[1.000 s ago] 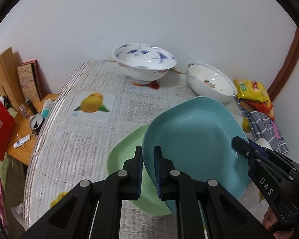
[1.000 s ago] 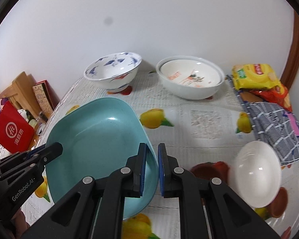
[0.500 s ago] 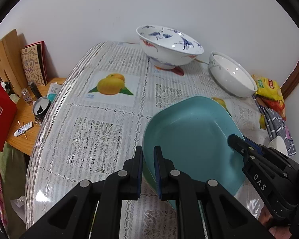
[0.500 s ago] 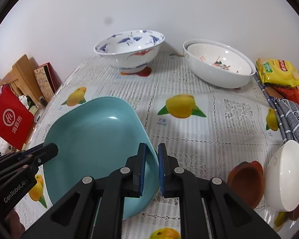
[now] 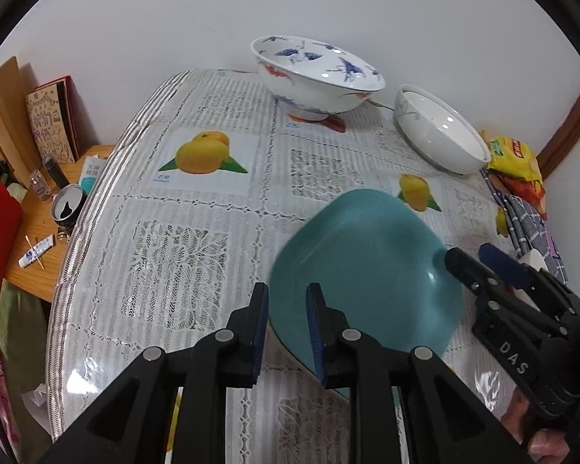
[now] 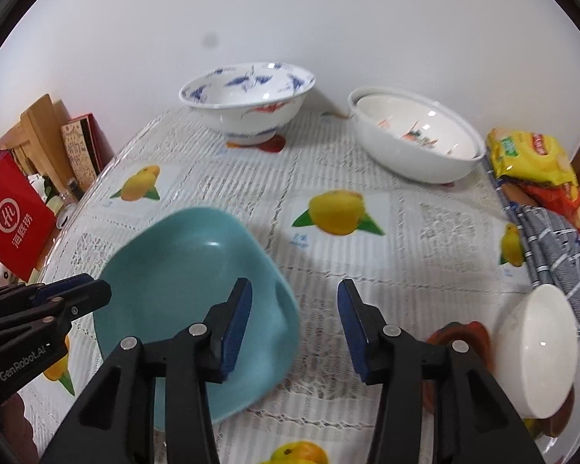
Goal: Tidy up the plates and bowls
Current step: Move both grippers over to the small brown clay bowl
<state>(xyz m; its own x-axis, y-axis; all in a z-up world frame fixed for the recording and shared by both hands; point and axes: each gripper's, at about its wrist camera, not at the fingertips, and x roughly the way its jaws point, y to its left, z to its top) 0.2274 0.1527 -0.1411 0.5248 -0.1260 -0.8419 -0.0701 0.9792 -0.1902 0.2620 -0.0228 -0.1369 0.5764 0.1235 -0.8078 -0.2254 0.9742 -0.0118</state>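
The left gripper has its fingers parting, a narrow gap between the blue pads, with the near-left rim of the teal plate running through that gap; whether the pads touch the rim cannot be told; the right gripper has its fingers opening wide, the plate's right rim lying between them but clear of the right pad; the plate, blurred in both views, sits low over the table at its near side, on the lace-and-fruit cloth; a pale rim shows just under the plate's near edge in the left wrist view, though what it belongs to cannot be told. At the far side, by the wall, stands a blue-and-white bowl on a foot; to its right rests a wide white bowl with another nested inside it. At the near right a small white bowl lies tipped on its side against brown dishes; beyond them, at the right edge, lie a checked cloth and yellow snack packets. Left of the table a lower wooden surface holds a red bag, a drinks can and a notebook; a person's hand grips the right gripper's handle at the near right of the left wrist view.
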